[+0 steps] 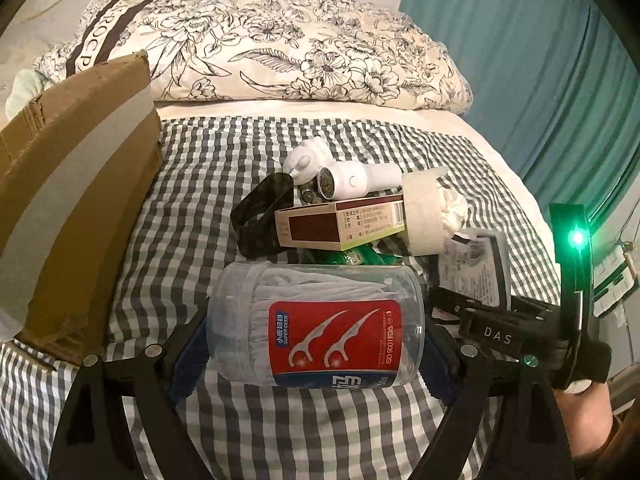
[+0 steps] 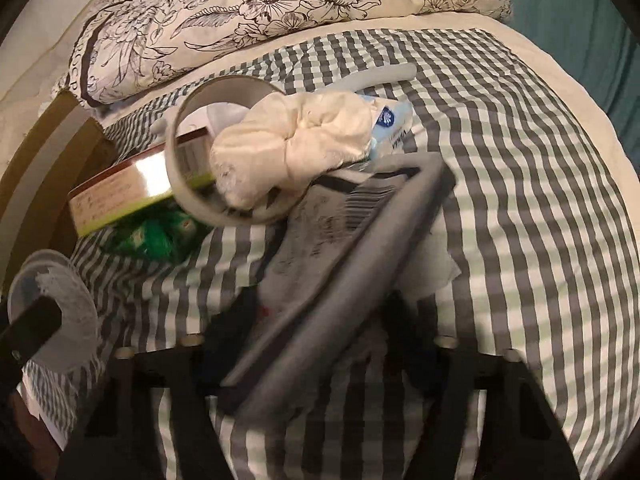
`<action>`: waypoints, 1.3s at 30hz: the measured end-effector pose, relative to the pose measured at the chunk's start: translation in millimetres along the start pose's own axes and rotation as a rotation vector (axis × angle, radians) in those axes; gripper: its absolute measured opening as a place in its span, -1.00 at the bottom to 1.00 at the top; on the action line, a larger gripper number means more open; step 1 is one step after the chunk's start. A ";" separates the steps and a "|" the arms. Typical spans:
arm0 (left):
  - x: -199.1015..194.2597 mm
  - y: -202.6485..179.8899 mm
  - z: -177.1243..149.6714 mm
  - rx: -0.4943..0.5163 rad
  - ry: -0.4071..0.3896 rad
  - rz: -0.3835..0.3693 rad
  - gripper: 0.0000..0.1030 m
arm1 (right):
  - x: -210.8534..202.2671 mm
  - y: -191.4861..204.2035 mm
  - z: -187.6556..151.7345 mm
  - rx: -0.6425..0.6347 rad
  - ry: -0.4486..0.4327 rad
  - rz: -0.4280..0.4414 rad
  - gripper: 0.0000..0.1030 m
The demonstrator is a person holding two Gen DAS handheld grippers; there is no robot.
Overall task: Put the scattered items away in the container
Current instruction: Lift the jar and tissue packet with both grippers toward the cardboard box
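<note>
Here the left gripper (image 1: 316, 336) clamps the clear floss-pick jar (image 1: 320, 324) between its fingers, lying on its side above the checked bedsheet (image 1: 200, 168), with the cardboard box (image 1: 72, 184) at about ten o'clock from it. At twelve o'clock lies the pile: a brown carton (image 1: 340, 220), a tape roll (image 1: 424, 216) and a white device (image 1: 360, 178). The right gripper (image 2: 320, 344) has a flat grey packet (image 2: 340, 280) between its half-closed fingers (too blurred to tell whether they press it).

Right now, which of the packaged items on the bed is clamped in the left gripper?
The clear floss-pick jar with the red label, lying on its side between the left gripper fingers. The brown box lies further back in the pile, untouched.
</note>
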State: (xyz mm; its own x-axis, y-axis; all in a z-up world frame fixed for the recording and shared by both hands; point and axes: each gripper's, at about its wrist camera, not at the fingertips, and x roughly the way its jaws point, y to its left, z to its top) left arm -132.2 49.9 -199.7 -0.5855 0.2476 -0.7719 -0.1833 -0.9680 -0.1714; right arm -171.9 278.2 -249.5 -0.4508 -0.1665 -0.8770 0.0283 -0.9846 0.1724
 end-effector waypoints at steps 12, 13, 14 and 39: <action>-46.1 -1.9 -3.9 0.008 -0.065 0.016 0.73 | -41.3 16.4 -34.5 -0.040 -0.060 0.017 -0.77; -49.4 -1.7 -4.7 0.008 -0.069 0.017 0.74 | -45.0 16.5 -38.1 -0.038 -0.060 0.016 -0.77; -53.0 -2.1 -5.7 0.009 -0.074 0.019 0.74 | -48.6 15.5 -41.8 -0.033 -0.060 0.018 -0.77; -174.0 -4.2 -8.4 0.048 -0.290 0.073 0.74 | -220.8 56.9 -68.6 -0.063 -0.340 0.035 -0.77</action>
State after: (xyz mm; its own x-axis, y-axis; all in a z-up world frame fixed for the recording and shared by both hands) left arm -22.9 10.5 -69.8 -0.7985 0.1860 -0.5725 -0.1661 -0.9822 -0.0874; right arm -9.5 255.2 -76.8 -0.7195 -0.1834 -0.6698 0.0992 -0.9818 0.1622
